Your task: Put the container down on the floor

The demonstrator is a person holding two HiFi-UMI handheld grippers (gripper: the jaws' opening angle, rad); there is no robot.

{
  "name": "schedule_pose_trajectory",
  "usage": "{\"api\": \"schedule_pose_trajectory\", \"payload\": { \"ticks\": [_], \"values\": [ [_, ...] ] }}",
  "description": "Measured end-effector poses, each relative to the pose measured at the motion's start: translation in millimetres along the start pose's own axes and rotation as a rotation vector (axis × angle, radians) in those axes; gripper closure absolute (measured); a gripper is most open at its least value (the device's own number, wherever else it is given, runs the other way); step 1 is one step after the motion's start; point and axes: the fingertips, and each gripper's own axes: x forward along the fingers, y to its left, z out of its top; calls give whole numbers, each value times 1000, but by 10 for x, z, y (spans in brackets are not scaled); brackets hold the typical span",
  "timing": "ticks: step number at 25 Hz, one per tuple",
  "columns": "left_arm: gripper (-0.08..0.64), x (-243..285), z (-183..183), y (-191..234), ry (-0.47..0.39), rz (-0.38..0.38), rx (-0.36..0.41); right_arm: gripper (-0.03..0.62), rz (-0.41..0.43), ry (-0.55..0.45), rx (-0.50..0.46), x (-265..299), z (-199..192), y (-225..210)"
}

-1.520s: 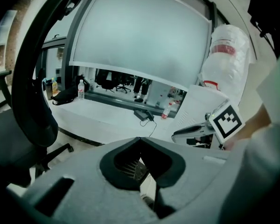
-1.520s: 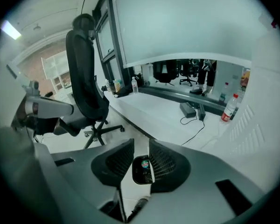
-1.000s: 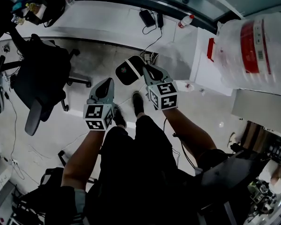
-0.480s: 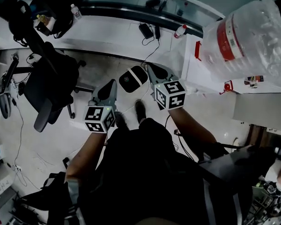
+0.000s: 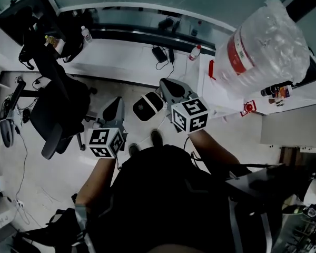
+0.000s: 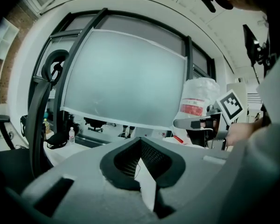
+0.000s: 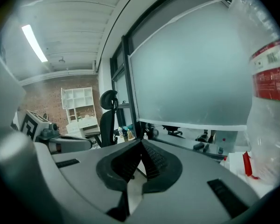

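Observation:
A dark oval container [image 5: 147, 105] with a white side lies on the pale floor, in front of the person's shoes [image 5: 157, 137]. It sits free between the two grippers, touched by neither. My left gripper [image 5: 115, 104] is raised to its left, jaws together with nothing between them [image 6: 140, 141]. Just right of the container and above it is my right gripper [image 5: 166, 84], also shut and empty [image 7: 141, 143]. Each gripper view looks out level at a frosted window, so the container is hidden there.
A large clear water jug [image 5: 263, 46] with a red label stands on a white cabinet [image 5: 221, 91] at the right. A black office chair [image 5: 58, 109] is at the left. Small bottles [image 5: 196, 51] and a power brick with cables [image 5: 159, 52] lie along the window ledge.
Both grippers have risen away from the floor and now point more level. The container stays on the floor, now farther from the right gripper's tips.

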Motion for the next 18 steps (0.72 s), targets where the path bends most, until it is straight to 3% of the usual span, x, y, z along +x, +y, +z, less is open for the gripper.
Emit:
{"api": "schedule_pose_trajectory", "payload": {
  "ticks": [18],
  "values": [
    [552,23,408,-80,-47,-30,30,584,-13,-42,21,-69,312,-13]
  ]
}}
